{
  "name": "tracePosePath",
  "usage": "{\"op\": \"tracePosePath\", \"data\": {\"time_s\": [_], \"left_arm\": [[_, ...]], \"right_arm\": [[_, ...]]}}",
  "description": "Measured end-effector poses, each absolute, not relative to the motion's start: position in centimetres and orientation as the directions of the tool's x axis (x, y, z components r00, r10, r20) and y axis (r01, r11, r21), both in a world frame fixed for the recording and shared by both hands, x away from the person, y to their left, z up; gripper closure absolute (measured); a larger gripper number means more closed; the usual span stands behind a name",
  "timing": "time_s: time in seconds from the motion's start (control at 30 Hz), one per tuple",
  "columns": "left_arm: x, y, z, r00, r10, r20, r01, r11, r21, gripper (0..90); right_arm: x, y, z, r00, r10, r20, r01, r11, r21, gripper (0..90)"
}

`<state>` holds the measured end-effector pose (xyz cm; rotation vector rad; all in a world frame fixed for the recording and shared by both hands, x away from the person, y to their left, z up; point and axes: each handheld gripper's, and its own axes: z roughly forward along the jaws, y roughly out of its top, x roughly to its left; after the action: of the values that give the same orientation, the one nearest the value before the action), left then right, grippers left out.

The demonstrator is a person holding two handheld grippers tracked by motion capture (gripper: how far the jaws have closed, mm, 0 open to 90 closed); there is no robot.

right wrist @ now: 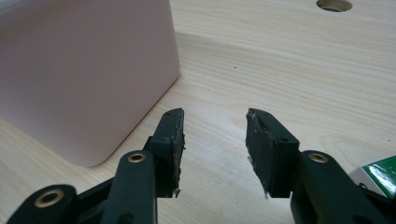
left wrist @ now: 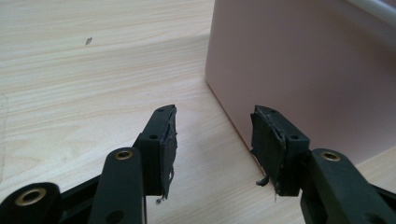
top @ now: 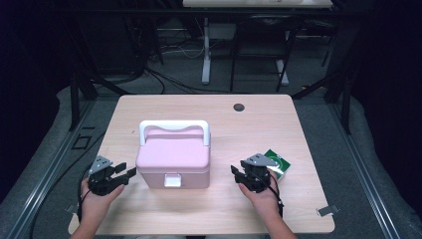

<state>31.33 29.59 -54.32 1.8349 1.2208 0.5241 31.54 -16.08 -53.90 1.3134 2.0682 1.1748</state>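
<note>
Pale wood is showing across the whole tabletop (top: 209,107), with dark floor and cables lying beyond its far edge. Sitting near the middle of the surface, a little toward the near edge, is the pink box (top: 172,160), its white handle (top: 173,128) lying back over the lid and a white latch (top: 172,180) facing the person.

On the box's left side the left gripper (top: 125,171) is hovering just beside the wall, not touching it; in the left gripper view the jaws are standing wide apart with nothing between them, and the box's (left wrist: 303,70) near corner is sitting just ahead of the right-hand one.

On the other side the right gripper (top: 238,174) is waiting a little farther off, near the box's right wall. Its jaws are parted too, gripping nothing, with bare wood between them in the right gripper view and the box (right wrist: 84,74) rising off to one side.

Just behind that gripper, toward the right edge, a green and white packet (top: 279,166) is lying flat. Near the far edge a round cable hole (top: 239,107) is showing in the wood.
</note>
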Motion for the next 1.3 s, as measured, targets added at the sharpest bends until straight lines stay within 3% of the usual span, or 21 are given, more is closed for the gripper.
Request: {"op": "tracePosePath", "data": {"time_s": [0.17,0.3,0.57,0.8,1.17,1.3], "left_arm": [[31.3,29.5,-54.1,0.437,0.894,-0.097,0.527,-0.168,0.833,50.4],[31.4,29.4,-54.0,0.445,0.891,-0.092,0.527,-0.177,0.831,51.1],[31.4,29.2,-53.7,0.458,0.883,-0.100,0.519,-0.175,0.836,59.1],[31.2,28.6,-53.3,0.490,0.867,-0.096,0.501,-0.189,0.844,65.0],[31.0,27.7,-53.1,0.523,0.846,-0.105,0.498,-0.203,0.843,74.5],[31.0,27.6,-53.1,0.529,0.842,-0.105,0.497,-0.207,0.843,79.2]], "right_arm": [[31.5,-15.9,-53.8,-0.462,0.882,0.089,0.506,0.180,0.843,55.6],[31.5,-15.6,-53.6,-0.464,0.881,0.095,0.502,0.173,0.847,60.5],[31.8,-14.9,-53.5,-0.478,0.873,0.099,0.492,0.173,0.853,64.8],[31.7,-14.2,-52.9,-0.494,0.866,0.082,0.452,0.175,0.875,75.7],[31.7,-13.4,-52.7,-0.532,0.842,0.088,0.441,0.187,0.878,79.5],[31.6,-13.1,-52.6,-0.554,0.827,0.092,0.441,0.199,0.875,85.8]]}}
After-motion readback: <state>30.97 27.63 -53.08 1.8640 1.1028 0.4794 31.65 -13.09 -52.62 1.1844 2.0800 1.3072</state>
